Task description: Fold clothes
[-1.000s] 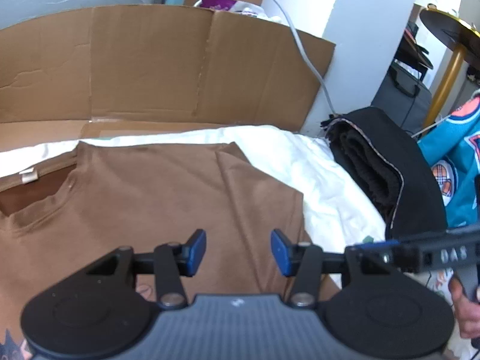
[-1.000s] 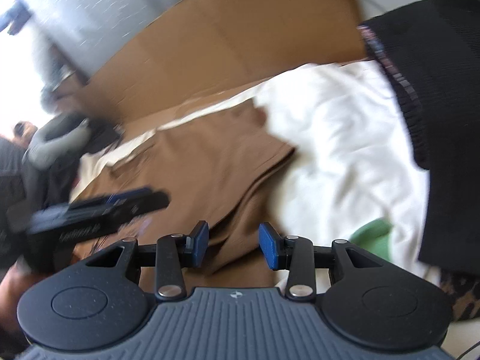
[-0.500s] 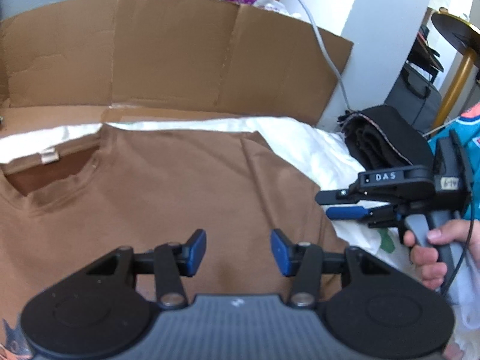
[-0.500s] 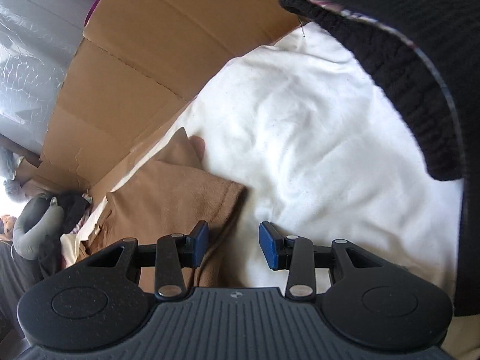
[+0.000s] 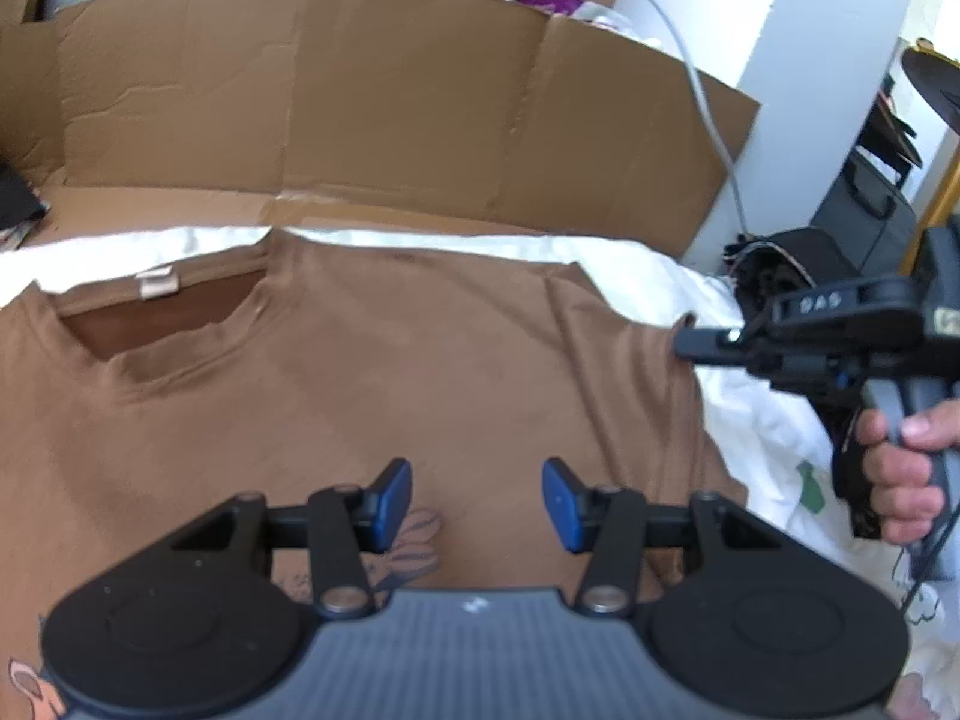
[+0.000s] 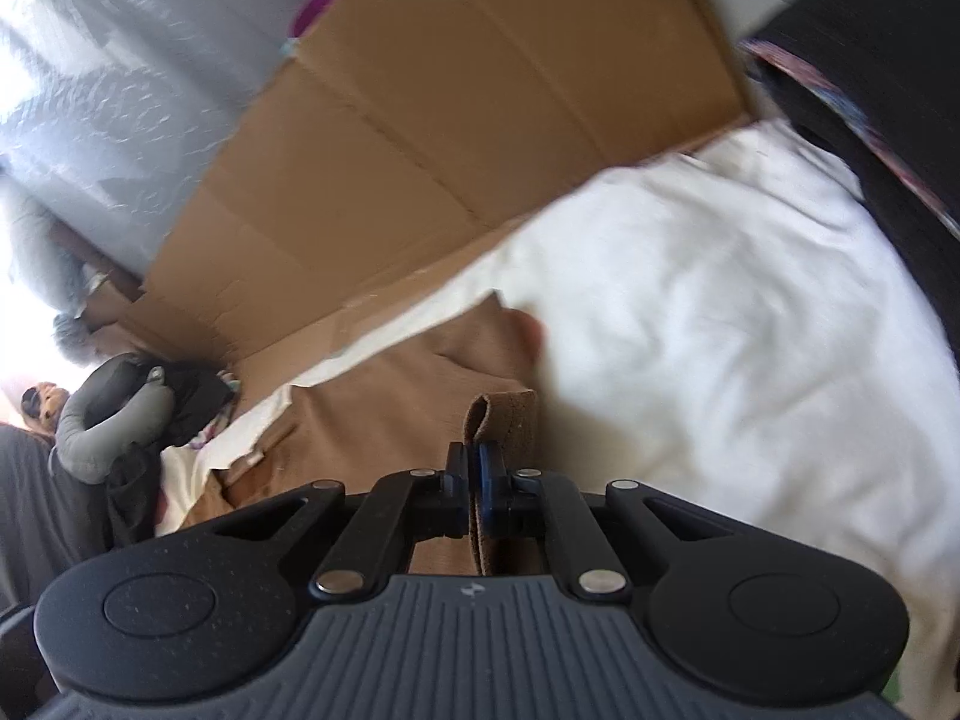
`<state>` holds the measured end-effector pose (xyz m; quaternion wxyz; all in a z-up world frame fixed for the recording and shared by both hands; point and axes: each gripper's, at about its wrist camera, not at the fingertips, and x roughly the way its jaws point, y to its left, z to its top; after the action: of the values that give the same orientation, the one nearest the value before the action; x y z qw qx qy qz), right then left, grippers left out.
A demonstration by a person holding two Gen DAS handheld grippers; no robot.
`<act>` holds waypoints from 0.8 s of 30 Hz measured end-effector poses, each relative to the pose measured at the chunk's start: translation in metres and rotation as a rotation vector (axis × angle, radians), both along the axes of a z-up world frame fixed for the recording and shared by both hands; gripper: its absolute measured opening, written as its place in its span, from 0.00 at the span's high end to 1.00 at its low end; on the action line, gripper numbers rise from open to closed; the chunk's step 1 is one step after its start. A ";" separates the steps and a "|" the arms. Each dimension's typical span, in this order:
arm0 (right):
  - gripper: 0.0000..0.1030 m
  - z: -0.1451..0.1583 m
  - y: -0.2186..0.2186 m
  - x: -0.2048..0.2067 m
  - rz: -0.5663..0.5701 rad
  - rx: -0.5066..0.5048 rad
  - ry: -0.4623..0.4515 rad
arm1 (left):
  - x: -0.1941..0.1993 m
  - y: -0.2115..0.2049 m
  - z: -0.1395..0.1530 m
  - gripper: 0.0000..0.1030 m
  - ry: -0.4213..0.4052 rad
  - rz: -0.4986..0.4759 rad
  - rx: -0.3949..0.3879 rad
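A brown T-shirt [image 5: 372, 384] lies flat on a white sheet [image 5: 660, 276], collar to the upper left. My left gripper [image 5: 477, 504] hovers open over the shirt's chest, nothing between its blue pads. In the left wrist view my right gripper [image 5: 684, 342], held by a hand [image 5: 900, 468], pinches the shirt's right sleeve edge. The right wrist view shows the right gripper [image 6: 475, 483] shut on a raised fold of the brown sleeve [image 6: 501, 414], with the shirt's body [image 6: 384, 408] spreading to the left.
A cardboard wall [image 5: 360, 102] stands behind the sheet. Dark folded clothing [image 5: 774, 258] sits at the right edge beside a white pillar [image 5: 768, 18] with a grey cable. A grey neck pillow [image 6: 108, 426] and dark items lie at the far left.
My right gripper moved in to the sleeve edge and shut on it. The left gripper drifted a little over the shirt and stayed open.
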<state>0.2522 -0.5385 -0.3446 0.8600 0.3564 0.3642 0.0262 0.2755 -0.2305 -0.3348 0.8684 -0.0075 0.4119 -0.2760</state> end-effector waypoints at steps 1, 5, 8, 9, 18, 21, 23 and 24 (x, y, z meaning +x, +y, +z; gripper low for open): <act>0.99 0.003 0.005 0.002 0.011 0.001 -0.009 | 0.000 0.002 -0.001 0.50 0.002 0.007 -0.001; 0.99 0.013 0.026 0.012 0.056 0.005 -0.032 | 0.003 0.011 -0.002 0.50 -0.001 0.037 0.001; 0.99 0.016 0.046 0.018 0.071 0.011 -0.034 | 0.007 0.018 -0.004 0.50 -0.003 0.071 0.002; 0.97 0.017 0.053 0.020 0.077 0.012 -0.034 | 0.009 0.020 -0.005 0.50 0.000 0.087 0.002; 0.91 0.022 0.089 0.021 0.190 0.036 -0.040 | 0.024 0.032 -0.009 0.50 0.008 0.170 -0.003; 0.86 0.024 0.082 0.014 0.185 0.016 -0.049 | 0.033 0.027 -0.006 0.48 -0.013 0.155 -0.013; 0.86 0.024 0.074 0.009 0.166 -0.001 -0.047 | 0.040 0.021 -0.006 0.48 -0.031 0.137 -0.015; 0.86 0.023 0.070 0.007 0.156 -0.009 -0.044 | 0.044 0.017 -0.006 0.48 -0.038 0.126 -0.015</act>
<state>0.2590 -0.4684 -0.3215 0.8647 0.3224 0.3721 0.0995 0.3198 -0.2132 -0.3409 0.8916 -0.0347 0.3919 -0.2241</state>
